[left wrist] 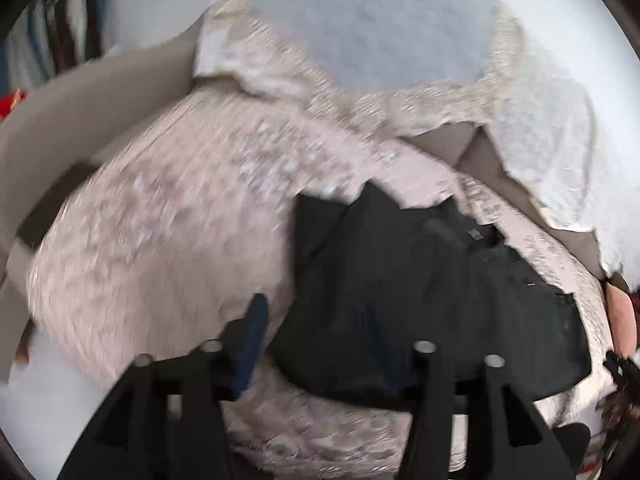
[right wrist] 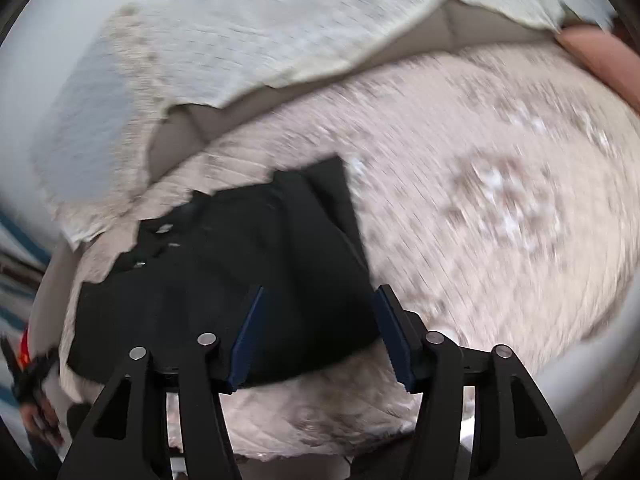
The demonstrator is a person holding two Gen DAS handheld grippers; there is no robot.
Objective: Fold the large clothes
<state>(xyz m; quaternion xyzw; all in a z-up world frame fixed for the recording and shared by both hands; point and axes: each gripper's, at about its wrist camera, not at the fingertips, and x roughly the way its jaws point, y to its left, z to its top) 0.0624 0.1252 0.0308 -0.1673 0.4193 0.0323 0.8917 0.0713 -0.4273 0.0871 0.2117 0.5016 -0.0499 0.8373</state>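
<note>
A black garment (right wrist: 224, 280), partly folded into a compact wedge, lies on a pale pink textured bedspread (right wrist: 480, 220); in the right wrist view it fills the lower left and centre of the frame, and in the left wrist view (left wrist: 420, 300) the lower centre and right. Both views are smeared by motion blur, so fine detail is uncertain. The right gripper (right wrist: 320, 336) stands wide open with nothing between its blue pads, which straddle the garment's near right corner from just above; contact cannot be told. The left gripper (left wrist: 312, 344) shows one blue pad at the garment's near left edge; its other pad is lost against the dark cloth, so its opening and any hold cannot be told. In the right wrist view the garment's long axis seems to run from lower left toward upper right, ending in a pointed corner toward the frame's centre, its ragged edge toward the upper left. To fold well, each gripper would likely pinch a full layer stack at a near corner, lift evenly, and carry both corners across together, keeping the edge taut.
</note>
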